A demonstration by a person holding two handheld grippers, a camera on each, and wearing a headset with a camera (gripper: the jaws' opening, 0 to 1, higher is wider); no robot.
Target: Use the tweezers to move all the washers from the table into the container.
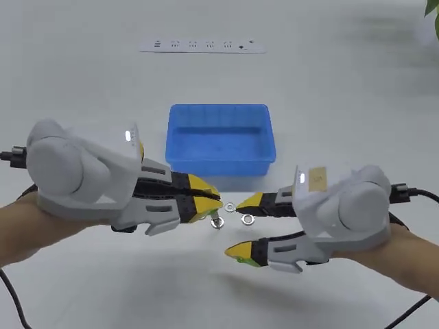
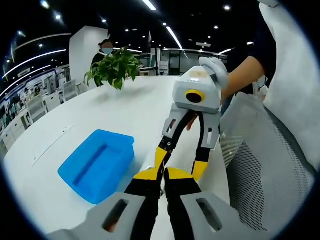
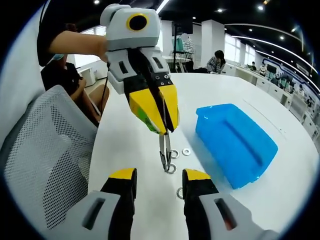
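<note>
Left gripper (image 3: 163, 130) clamps thin steel tweezers (image 3: 164, 150), tips at a small silver washer (image 3: 171, 168) (right gripper (image 3: 160, 176) gapes open), near the blue container (image 3: 235, 142).

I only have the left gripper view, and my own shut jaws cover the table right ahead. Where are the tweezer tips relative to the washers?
Observer: In the right gripper view the tweezers hang from the left gripper, tips down at one washer; whether they pinch it I cannot tell.
Operator: How many washers are on the table?
Observer: Four: that one, two just beyond it toward the container, and one close in front of the right gripper.
Operator: Is the right gripper carrying anything?
Observer: No. Its jaws stand open, gripping nothing.
</note>
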